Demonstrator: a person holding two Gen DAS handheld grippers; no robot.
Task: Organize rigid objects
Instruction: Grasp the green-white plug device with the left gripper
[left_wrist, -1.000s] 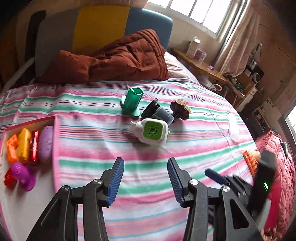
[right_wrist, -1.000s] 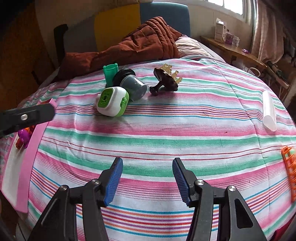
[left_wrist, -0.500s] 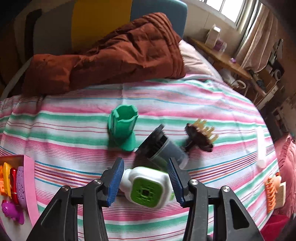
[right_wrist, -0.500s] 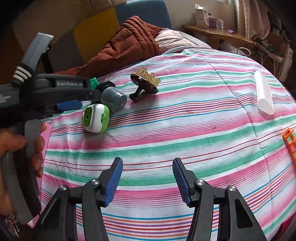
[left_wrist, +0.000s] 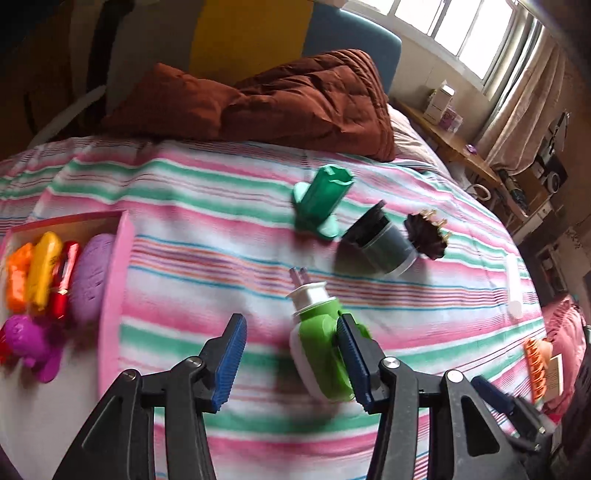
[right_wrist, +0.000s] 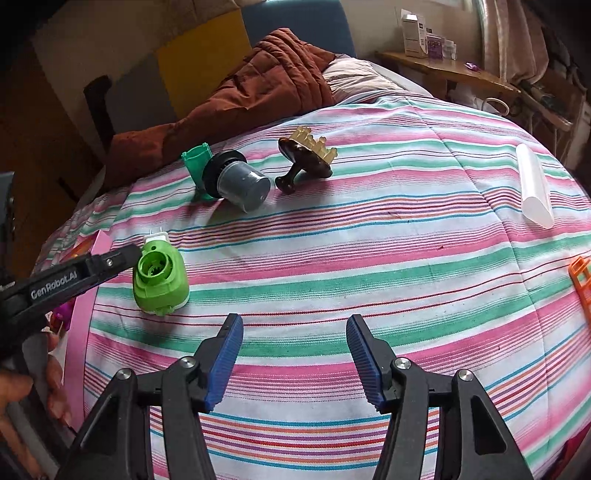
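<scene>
My left gripper (left_wrist: 290, 358) is spread apart over the green plug-in (left_wrist: 319, 343). The right pad touches its side, the left pad stands clear, so it's not clamped yet. From the right view the plug-in (right_wrist: 161, 280) just lies on the bed (right_wrist: 369, 266) beside the left gripper's finger. My right gripper (right_wrist: 295, 358) hovers over bare bedspread with nothing between the pads, and its jaws are opening a bit.

Further out from the plug-in: a green holder (left_wrist: 321, 199) standing up, a grey cup (left_wrist: 382, 245) on its side just beside it, and a dark scalp brush (left_wrist: 426, 234) right next to the cup. Well off to the right there's a white tube (right_wrist: 533, 188) and something orange (right_wrist: 581, 284) at the bed's edge.

Progress-wise, the pink box (left_wrist: 110, 295) on my left already has a bunch of stuff lined up: orange, yellow, red and purple pieces, plus a magenta one in front. So I'd say roughly halfway. Still left: the plug-in, holder, cup, brush, and probably the tube and the orange thing too. Next is closing on the plug-in and carrying it to the box.
</scene>
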